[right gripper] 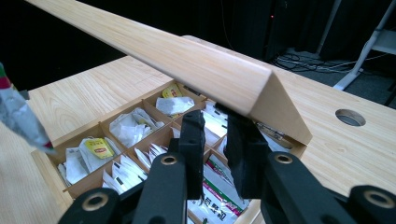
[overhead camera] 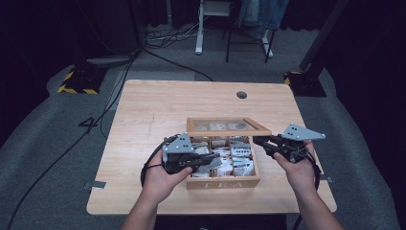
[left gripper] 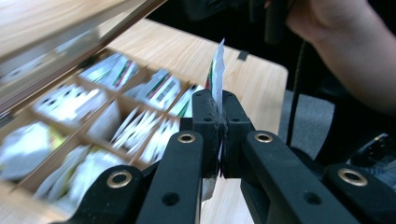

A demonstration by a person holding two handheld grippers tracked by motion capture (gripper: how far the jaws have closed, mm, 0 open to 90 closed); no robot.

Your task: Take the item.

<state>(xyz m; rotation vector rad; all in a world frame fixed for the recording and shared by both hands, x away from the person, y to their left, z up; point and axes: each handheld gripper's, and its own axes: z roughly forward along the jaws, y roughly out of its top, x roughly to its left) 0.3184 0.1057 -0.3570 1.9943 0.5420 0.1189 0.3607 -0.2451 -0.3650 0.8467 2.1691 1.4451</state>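
Nearest the person, the front wall of the wooden tea box (overhead camera: 223, 182) carried the carved word "TEA". The box sat on the light wooden table (overhead camera: 143, 110), toward the person's edge of it, and it was divided into compartments packed with white tea sachets.

At the box's left front corner, the left tongs (overhead camera: 207, 162) were closed tight on a single tea bag packet (left gripper: 217, 70). In the left gripper view the packet stood upright and edge-on between the pinched jaws, a thin white foil sachet with a strip of green and red print along its side; the print was too blurred to read. It was lifted just above the box's front-left compartments rather than lying in one.

Inside the box, one sachet in a front compartment bore a yellow label (right gripper: 98, 148) with red lettering, too small to read for certain. Other sachets near the box's right side showed green and red bands and dark characters that could not be made out.

At the box's right side, the right tongs (overhead camera: 261, 142) reached under the right end of the raised lid (overhead camera: 225, 126). Their jaws stood slightly apart with nothing clearly clamped between them; the lid's wooden frame (right gripper: 196, 60) lay just above and beyond their tips, and contact could not be told.

Beyond the box, a round cable hole (overhead camera: 242, 95) pierced the table near its far edge.
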